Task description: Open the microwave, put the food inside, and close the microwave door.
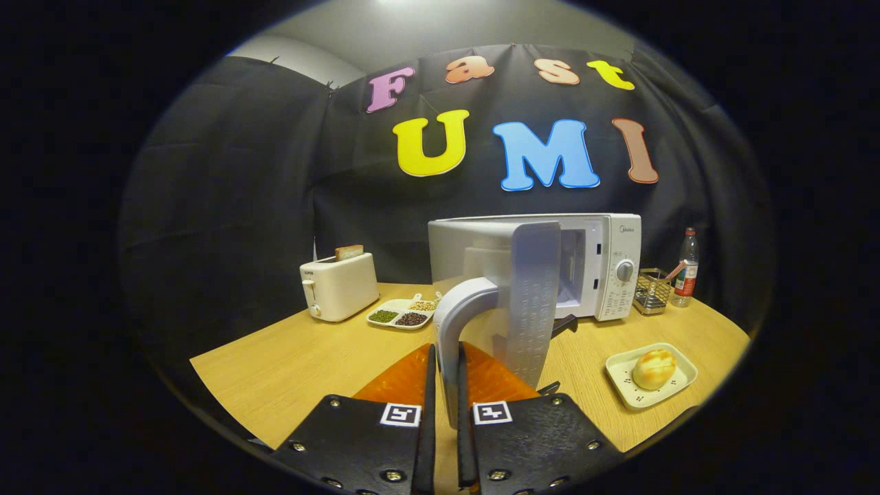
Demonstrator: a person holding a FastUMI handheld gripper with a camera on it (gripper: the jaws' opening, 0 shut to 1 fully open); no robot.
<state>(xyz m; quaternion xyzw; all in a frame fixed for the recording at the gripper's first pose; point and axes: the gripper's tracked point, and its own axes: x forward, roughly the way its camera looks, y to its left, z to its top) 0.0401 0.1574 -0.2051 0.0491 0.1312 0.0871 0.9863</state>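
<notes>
Tool point(445, 385) clamped on door handle point(454, 323); microwave point(605, 268) door swung open; bun point(653, 369) right.

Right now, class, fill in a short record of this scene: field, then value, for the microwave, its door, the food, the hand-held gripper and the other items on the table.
microwave: white microwave at the back of the table
door: microwave door swung open toward the camera
gripper: hand-held gripper shut on the door handle
food: bun on a plate, on the table, not yet inside
other items: toaster holding toast; divided dish of beans; wire basket; bottle
</notes>
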